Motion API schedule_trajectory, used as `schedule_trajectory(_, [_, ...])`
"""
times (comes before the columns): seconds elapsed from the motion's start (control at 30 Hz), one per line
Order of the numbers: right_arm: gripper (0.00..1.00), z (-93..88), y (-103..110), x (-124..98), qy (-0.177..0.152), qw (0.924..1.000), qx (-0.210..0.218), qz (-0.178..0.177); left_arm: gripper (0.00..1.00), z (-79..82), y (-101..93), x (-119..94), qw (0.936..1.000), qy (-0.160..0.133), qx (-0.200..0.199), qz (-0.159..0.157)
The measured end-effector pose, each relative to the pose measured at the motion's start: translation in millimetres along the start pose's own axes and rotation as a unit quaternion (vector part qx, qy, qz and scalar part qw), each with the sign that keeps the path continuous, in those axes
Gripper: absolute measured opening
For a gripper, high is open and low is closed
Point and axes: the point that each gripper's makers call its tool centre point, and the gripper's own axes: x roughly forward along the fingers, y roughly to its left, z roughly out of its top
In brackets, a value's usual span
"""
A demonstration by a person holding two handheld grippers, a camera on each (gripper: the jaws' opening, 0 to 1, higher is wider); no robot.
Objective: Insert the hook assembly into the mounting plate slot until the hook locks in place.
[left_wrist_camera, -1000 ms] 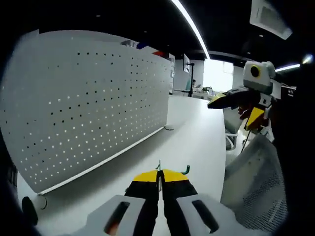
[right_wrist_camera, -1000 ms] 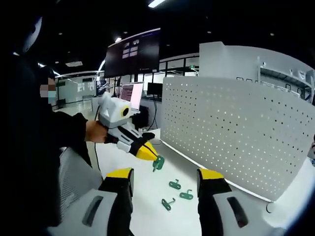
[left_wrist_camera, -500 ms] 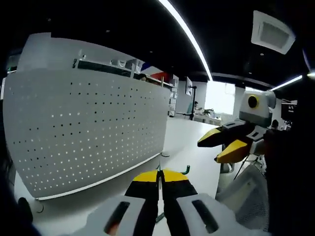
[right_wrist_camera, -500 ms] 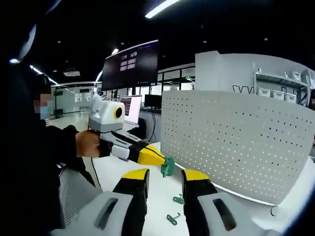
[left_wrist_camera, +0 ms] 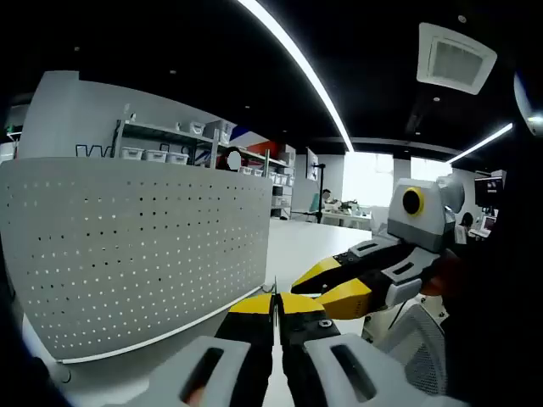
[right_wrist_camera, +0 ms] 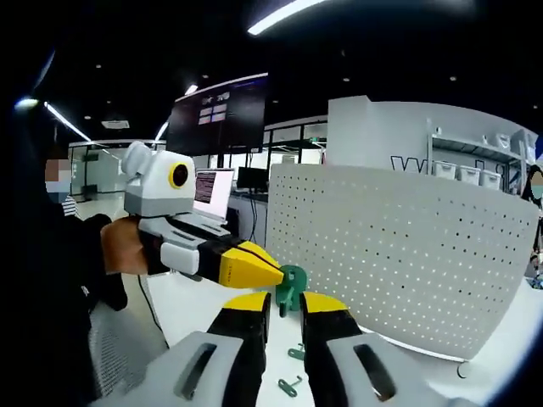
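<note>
Both grippers have drawn together since the earlier pictures: in the left gripper view the right gripper (left_wrist_camera: 327, 287), which hung well off to the side, now reaches in until its yellow tips lie just beside the left gripper (left_wrist_camera: 273, 303), and in the right gripper view the right gripper's jaws (right_wrist_camera: 284, 303) have narrowed from a wide gap to a small one. Largest in both views is the white pegboard (left_wrist_camera: 127, 246), standing upright on the white table (right_wrist_camera: 187, 297); its far end runs out of the picture. Left gripper (right_wrist_camera: 276, 277) comes in from the left of the right gripper view, held by a hand (right_wrist_camera: 123, 248), its jaws pinched tight on the green hook (right_wrist_camera: 291, 283), which sits above the table between the right gripper's tips. Whether those tips touch the hook cannot be told. In the left gripper view the hook is hidden apart from a thin sliver at the closed jaws. Two more green hooks (right_wrist_camera: 293, 370) lie on the table below, partly cut off by the jaws.
</note>
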Motion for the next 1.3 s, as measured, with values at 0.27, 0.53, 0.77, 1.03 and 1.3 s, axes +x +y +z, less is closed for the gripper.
schedule_trajectory(0.27, [0.06,-1.8,-2.5,0.8,0.005,0.9999,-0.014,-0.008,0.01,-2.8,-2.7,4.1,1.0000,0.004,-0.005,-0.007])
schedule_trajectory(0.53, [0.04,-2.8,-6.0,0.5,0.005,0.9997,-0.015,-0.017,0.01,-3.6,-3.9,6.7,0.9999,0.008,-0.008,-0.012])
schedule_trajectory(0.77, [0.02,-3.6,-10.2,-0.7,0.006,0.9995,-0.018,-0.027,0.01,-2.8,-7.6,9.0,0.9997,0.008,-0.008,-0.022])
schedule_trajectory(1.03, [0.02,-5.0,-11.1,0.1,0.007,0.9993,-0.021,-0.029,0.01,-3.4,-8.2,9.1,0.9996,0.011,-0.008,-0.024])
schedule_trajectory(1.3, [0.01,-3.8,-13.6,-1.6,0.004,0.9994,-0.009,-0.033,0.02,0.3,-10.6,10.5,0.9994,0.000,0.021,-0.027])
